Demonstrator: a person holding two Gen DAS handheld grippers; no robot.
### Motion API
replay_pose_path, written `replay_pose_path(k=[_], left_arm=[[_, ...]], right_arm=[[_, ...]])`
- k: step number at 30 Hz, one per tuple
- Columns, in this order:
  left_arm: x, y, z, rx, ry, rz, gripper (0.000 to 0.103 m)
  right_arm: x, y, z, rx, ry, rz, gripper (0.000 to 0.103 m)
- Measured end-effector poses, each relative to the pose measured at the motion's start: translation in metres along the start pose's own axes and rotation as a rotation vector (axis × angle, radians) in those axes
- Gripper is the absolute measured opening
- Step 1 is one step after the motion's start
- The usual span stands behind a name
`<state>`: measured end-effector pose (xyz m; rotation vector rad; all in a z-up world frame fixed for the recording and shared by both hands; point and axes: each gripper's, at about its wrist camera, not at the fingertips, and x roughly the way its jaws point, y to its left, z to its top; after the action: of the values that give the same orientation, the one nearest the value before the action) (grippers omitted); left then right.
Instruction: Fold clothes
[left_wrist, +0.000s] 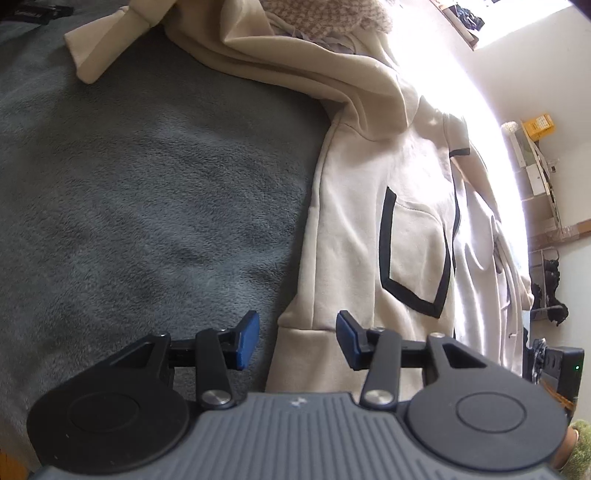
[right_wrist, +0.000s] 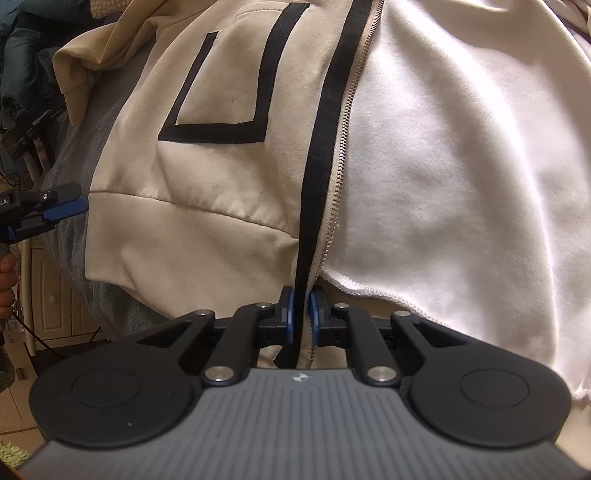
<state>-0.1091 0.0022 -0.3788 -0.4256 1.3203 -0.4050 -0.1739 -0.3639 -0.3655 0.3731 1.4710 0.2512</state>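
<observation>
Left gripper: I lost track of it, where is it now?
The left gripper hovers open at the cream jacket's bottom hem corner, gray blanket on its left side.

The right gripper (right_wrist: 300, 314) points steeply down, its blue pads pinched tight on the zipper edge (right_wrist: 314, 206) of the jacket. The left gripper (left_wrist: 297, 339) is parted, nothing between its pads — it hovers by the hem. A hand (right_wrist: 5, 284) grips its handle.

Grey fleece blanket (left_wrist: 129, 184), sunlit wall (left_wrist: 535, 81)
</observation>
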Motion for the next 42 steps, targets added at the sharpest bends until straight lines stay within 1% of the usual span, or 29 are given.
replay_pose_path(k=[2, 3, 4, 5, 6, 9, 11, 12, 15, 16, 18, 20, 23, 24, 25, 27, 28, 29, 30, 31, 33, 35, 36, 38, 40, 41, 42], left_arm=[[0.014, -0.008, 0.003, 0.061, 0.040, 0.025, 0.045], [0.021, -0.012, 0.004, 0.090, 0.060, 0.039, 0.037], [0.025, -0.014, 0.004, 0.105, 0.072, 0.053, 0.024], [0.026, -0.014, 0.003, 0.100, 0.078, 0.063, 0.022], [0.026, -0.013, 0.003, 0.084, 0.081, 0.060, 0.015], [0.010, -0.008, 0.005, 0.016, 0.077, 0.033, 0.012], [0.004, -0.008, 0.006, 0.023, 0.087, 0.043, 0.012], [0.007, -0.007, 0.006, 0.031, 0.104, 0.049, 0.012], [0.023, -0.001, 0.004, 0.035, 0.157, 0.060, 0.013], [0.026, 0.001, 0.003, 0.022, 0.165, 0.056, 0.018], [0.025, 0.003, 0.003, 0.007, 0.171, 0.038, 0.023], [0.022, 0.002, 0.000, 0.025, 0.167, 0.035, 0.025], [0.025, 0.005, -0.003, 0.021, 0.202, 0.035, 0.025], [0.023, 0.007, -0.003, 0.023, 0.209, 0.022, 0.027], [0.020, 0.007, 0.000, 0.034, 0.214, 0.006, 0.035], [0.009, 0.003, 0.007, 0.085, 0.196, 0.008, 0.044], [0.003, 0.001, 0.012, 0.116, 0.177, 0.015, 0.048], [-0.002, -0.002, 0.018, 0.146, 0.160, 0.021, 0.048], [-0.005, -0.004, 0.026, 0.169, 0.143, 0.020, 0.049], [-0.006, -0.007, 0.034, 0.188, 0.126, 0.013, 0.049], [0.000, -0.013, 0.055, 0.213, 0.090, -0.005, 0.049], [0.016, -0.022, 0.076, 0.228, 0.063, -0.017, 0.049], [0.024, -0.029, 0.087, 0.246, 0.046, -0.021, 0.048], [0.045, -0.048, 0.112, 0.283, -0.007, -0.028, 0.048], [0.052, -0.059, 0.134, 0.281, -0.049, -0.035, 0.048], [0.051, -0.065, 0.141, 0.280, -0.072, -0.036, 0.048], [0.051, -0.069, 0.147, 0.277, -0.093, -0.024, 0.048]], right_arm=[[0.003, 0.003, 0.001, 0.008, -0.001, -0.004, 0.008], [0.005, 0.006, 0.002, 0.013, -0.002, -0.005, 0.008], [0.009, 0.011, 0.004, 0.019, -0.003, -0.006, 0.008], [0.011, 0.013, 0.006, 0.019, -0.003, -0.007, 0.008], [0.012, 0.015, 0.007, 0.018, -0.003, -0.007, 0.008], [0.014, 0.021, 0.011, 0.021, 0.001, -0.001, 0.008], [0.014, 0.025, 0.013, 0.023, 0.012, 0.020, 0.008], [0.015, 0.027, 0.014, 0.021, 0.018, 0.030, 0.009], [0.023, 0.032, 0.012, -0.004, 0.038, 0.011, 0.010], [0.024, 0.032, 0.014, 0.000, 0.040, 0.009, 0.010], [0.026, 0.032, 0.016, 0.008, 0.043, 0.006, 0.009], [0.023, 0.033, 0.016, -0.001, 0.042, -0.006, 0.010], [0.017, 0.035, 0.016, -0.022, 0.045, -0.026, 0.010], [0.019, 0.034, 0.018, -0.011, 0.056, -0.029, 0.011], [0.021, 0.033, 0.020, -0.001, 0.067, -0.032, 0.013], [0.021, 0.028, 0.021, 0.033, 0.103, -0.014, 0.017], [0.014, 0.020, 0.013, 0.058, 0.127, -0.006, 0.022], [0.007, 0.013, 0.007, 0.078, 0.146, -0.002, 0.027], [-0.004, 0.012, 0.008, 0.071, 0.127, -0.020, 0.036], [-0.014, 0.010, 0.010, 0.064, 0.109, -0.038, 0.041], [-0.036, 0.007, 0.014, 0.050, 0.066, -0.072, 0.041], [-0.057, 0.000, 0.037, 0.061, -0.056, -0.083, 0.042], [-0.066, -0.008, 0.053, 0.065, -0.119, -0.081, 0.042], [-0.078, -0.019, 0.093, 0.056, -0.274, -0.094, 0.043], [-0.077, -0.027, 0.133, 0.037, -0.392, -0.101, 0.046], [-0.077, -0.034, 0.160, 0.031, -0.460, -0.106, 0.047], [-0.074, -0.039, 0.181, 0.026, -0.503, -0.117, 0.048]])
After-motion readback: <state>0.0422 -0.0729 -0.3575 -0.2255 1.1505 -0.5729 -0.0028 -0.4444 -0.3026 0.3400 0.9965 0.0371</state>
